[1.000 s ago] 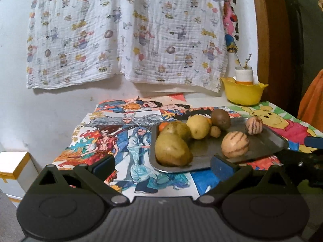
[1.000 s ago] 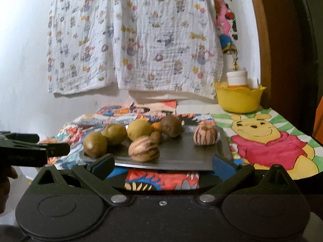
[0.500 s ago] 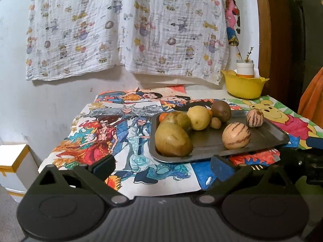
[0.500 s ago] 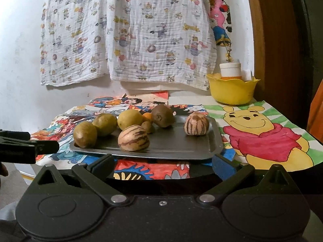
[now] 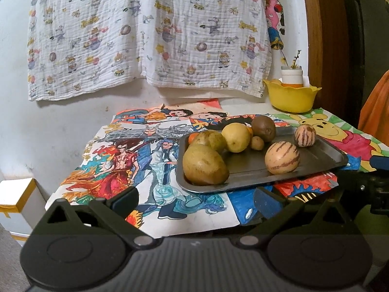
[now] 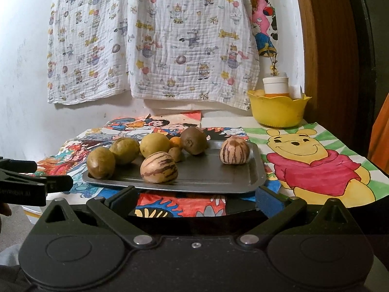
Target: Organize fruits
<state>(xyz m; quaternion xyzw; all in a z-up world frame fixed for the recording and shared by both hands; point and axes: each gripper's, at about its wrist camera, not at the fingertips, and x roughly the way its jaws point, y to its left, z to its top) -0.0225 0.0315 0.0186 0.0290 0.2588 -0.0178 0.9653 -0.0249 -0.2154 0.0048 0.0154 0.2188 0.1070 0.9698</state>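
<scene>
All fruit in view lies on the metal tray [image 6: 209,175], which rests on a table [image 5: 248,108] covered with coloured cartoon drawings. Along the tray's left and rear portion: two greenish-brown fruits [image 6: 101,162] [image 6: 124,150], a yellow lemon-like fruit [image 6: 154,144], a large kiwi [image 6: 193,140], a small kiwi [image 6: 176,153], and an orange fruit [image 6: 175,142] largely hidden behind them. Two striped pepino melons lie apart from that cluster: one [image 6: 159,167] near the front rim, one [image 6: 234,150] at the right end.

The left gripper [image 5: 195,200] and the right gripper [image 6: 196,198] both hover short of the table's near edge. Each has its fingers spread wide and holds nothing.

Step in hand: cannot be settled. The layout fits either fruit awaiting sorting or fruit already gathered on the tray. A yellow bowl [image 6: 277,110] at the rear right corner holds a white jar and something yellowish; whether it is a destination is not determinable.

Any pick calls for a round, roll-prone fruit to be centred between the fingers.

Clearances: the tray's raised rim blocks a low frontal approach. The front pepino melon has bare tray on both sides. The clustered fruits touch, leaving little finger room. The Winnie-the-Pooh drawing [image 6: 316,160] to the right is open surface. The wall and a hanging printed cloth [image 6: 150,39] bound the rear.
</scene>
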